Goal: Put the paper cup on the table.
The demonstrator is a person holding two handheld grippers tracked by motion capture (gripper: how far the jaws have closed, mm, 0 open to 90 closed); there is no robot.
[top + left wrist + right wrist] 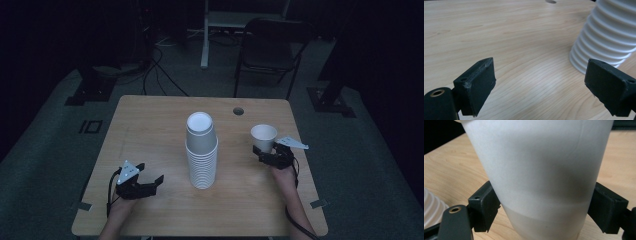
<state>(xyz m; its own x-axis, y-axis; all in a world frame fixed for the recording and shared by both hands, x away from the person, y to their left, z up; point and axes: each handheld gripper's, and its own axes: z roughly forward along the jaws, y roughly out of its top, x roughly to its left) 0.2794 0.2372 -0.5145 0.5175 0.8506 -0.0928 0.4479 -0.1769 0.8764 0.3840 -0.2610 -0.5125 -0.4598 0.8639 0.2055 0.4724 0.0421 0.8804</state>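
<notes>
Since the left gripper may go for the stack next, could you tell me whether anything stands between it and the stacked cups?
Nothing visible does. The left gripper is open beside the cup stack, with bare table between them. The single cup sits in the right gripper, on the stack's far side.

A dim lab or studio space. A light wooden table (150, 120) stands on grey carpet, with black cables (155, 70) trailing across the floor, a dark folding chair (270, 47) behind it, and dark stand bases (92, 90) alongside.
</notes>
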